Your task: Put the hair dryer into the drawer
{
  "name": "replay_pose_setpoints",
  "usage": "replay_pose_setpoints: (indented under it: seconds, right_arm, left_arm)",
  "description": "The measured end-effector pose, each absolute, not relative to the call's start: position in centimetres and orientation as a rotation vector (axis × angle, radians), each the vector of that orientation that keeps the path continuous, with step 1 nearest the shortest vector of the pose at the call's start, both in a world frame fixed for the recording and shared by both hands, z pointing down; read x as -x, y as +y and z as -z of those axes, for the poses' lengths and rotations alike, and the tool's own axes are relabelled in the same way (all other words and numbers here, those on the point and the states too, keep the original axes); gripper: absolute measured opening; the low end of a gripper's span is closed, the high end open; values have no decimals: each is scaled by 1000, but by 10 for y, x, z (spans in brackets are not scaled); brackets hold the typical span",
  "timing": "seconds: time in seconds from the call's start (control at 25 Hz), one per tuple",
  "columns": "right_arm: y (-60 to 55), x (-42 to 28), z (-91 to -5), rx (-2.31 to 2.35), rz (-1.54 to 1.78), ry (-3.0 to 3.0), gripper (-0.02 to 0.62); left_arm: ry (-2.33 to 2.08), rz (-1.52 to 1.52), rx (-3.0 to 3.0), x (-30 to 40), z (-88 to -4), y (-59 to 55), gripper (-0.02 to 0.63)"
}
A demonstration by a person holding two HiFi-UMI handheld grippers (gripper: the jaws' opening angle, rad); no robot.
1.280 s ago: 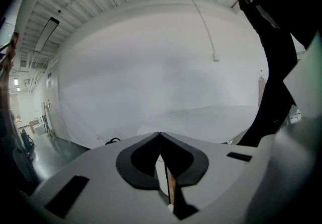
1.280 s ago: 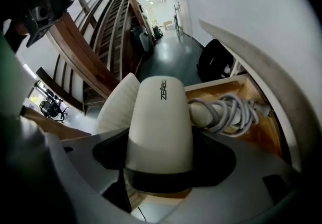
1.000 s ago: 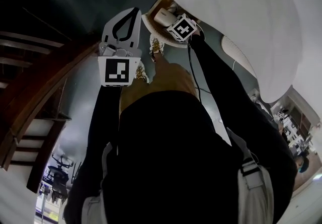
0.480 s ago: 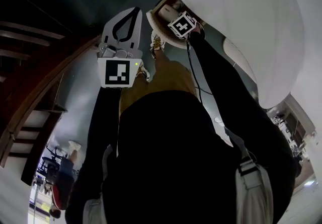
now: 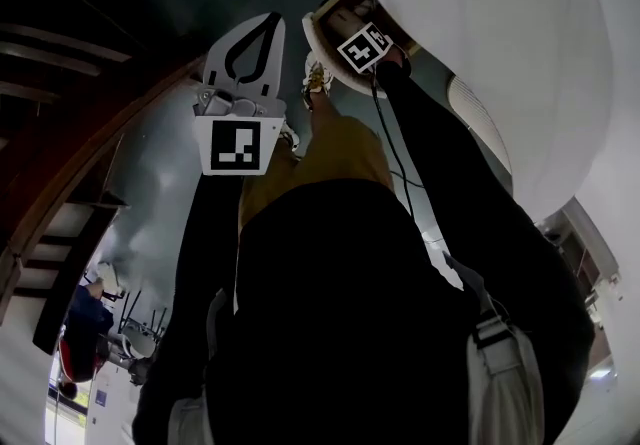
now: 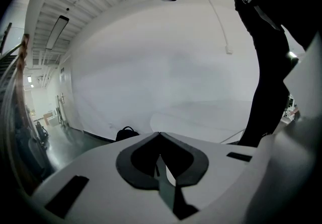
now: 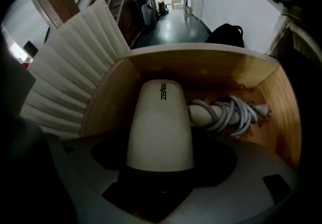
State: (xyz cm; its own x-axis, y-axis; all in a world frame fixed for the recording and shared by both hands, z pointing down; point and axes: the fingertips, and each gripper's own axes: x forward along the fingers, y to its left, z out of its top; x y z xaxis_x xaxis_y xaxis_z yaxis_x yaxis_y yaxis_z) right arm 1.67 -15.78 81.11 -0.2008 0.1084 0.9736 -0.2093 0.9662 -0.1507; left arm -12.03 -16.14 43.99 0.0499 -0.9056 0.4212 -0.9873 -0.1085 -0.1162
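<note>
The white hair dryer lies inside the wooden drawer, barrel pointing at the back wall. Its grey cord is bundled round the handle on the right. My right gripper is shut on the hair dryer's rear end. In the head view only the right gripper's marker cube shows, at the drawer's rim, and it hides the dryer. My left gripper is held out to the left of the drawer, shut, tips touching, with nothing in it.
A white pleated panel flanks the drawer's left side. A large white rounded body rises to the right. Wooden stairs run on the left. A black bag sits on the dark floor beyond the drawer.
The right gripper has pushed a little farther toward the drawer with the dryer, whose white body no longer shows in the head view. The left gripper has held its place.
</note>
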Motion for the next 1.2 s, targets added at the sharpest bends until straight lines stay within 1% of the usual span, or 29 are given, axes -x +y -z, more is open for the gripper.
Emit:
replay_pose_setpoints:
  seconds: [0.24,0.48,1.04,1.2]
  right_arm:
    - [-160,-23,-815,-101,-206,-1751,351]
    - [-160,-24,-810,-102,-279,-1794,353]
    - [-166,-30,-799,-130,-246,-1809,351]
    - [-168,-31,-784,-162,-241,-1828,351]
  left_arm:
    - [-1951,-570,-2106,121,-444,-159,12]
    - [-1936,-574,-2099,120,-448,-157,12]
    - [-1913,-560,-2150,107,-448,-158,12]
    - [-1917,-513,-2185,106,-435,-159,12]
